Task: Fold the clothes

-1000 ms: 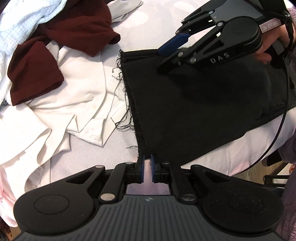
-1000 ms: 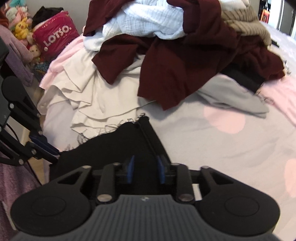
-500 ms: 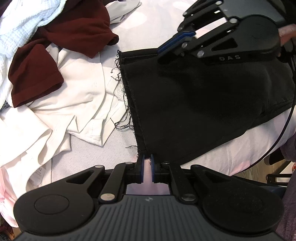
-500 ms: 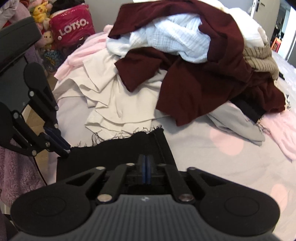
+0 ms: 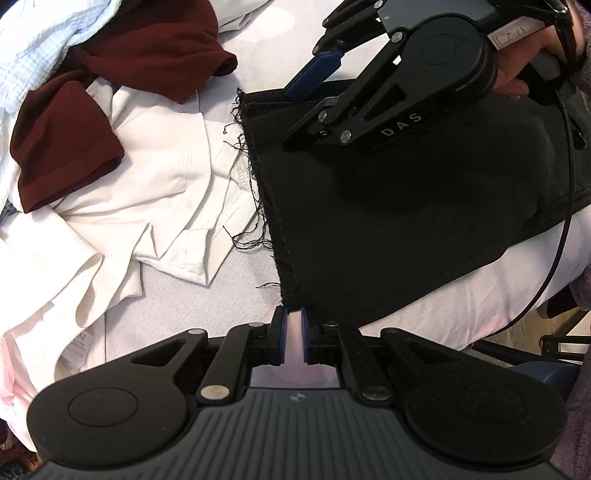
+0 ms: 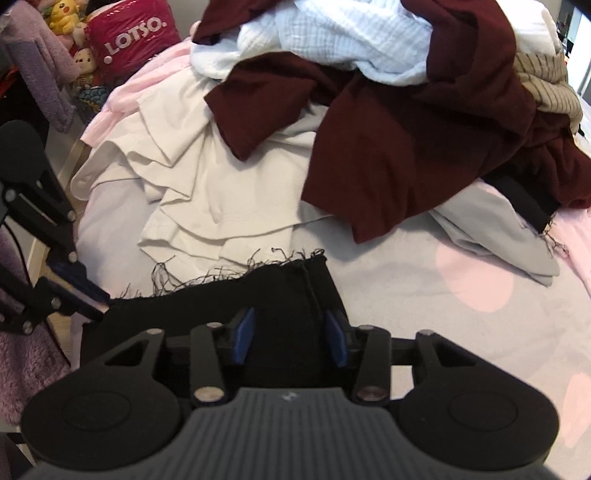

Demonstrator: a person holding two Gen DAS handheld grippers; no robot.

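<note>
A black garment (image 5: 406, 221) with a frayed hem lies flat on the bed, also in the right wrist view (image 6: 280, 291). My left gripper (image 5: 293, 325) points straight down and is shut on its near corner; the right wrist view shows this gripper (image 6: 101, 306) at the left, on that corner. My right gripper (image 6: 290, 332) hovers over the garment's far corner, its jaws opening. The blue pads (image 6: 243, 332) stand apart above the cloth and do not press it. The right gripper (image 5: 286, 118) appears at the top of the left wrist view, held by a person's hand (image 5: 517, 74).
Beyond the garment lies a heap of clothes: a maroon piece (image 6: 406, 147), a cream piece (image 6: 221, 192), a white textured piece (image 6: 351, 33), a grey cloth (image 6: 498, 236). A pink LOTSO bag (image 6: 136, 29) and soft toys stand past the bed's left edge. A cable (image 5: 554, 258) hangs at the right.
The right gripper's jaws closed half a second ago and now stand apart again. It has shifted a little over the black garment. The left gripper has stayed on the corner.
</note>
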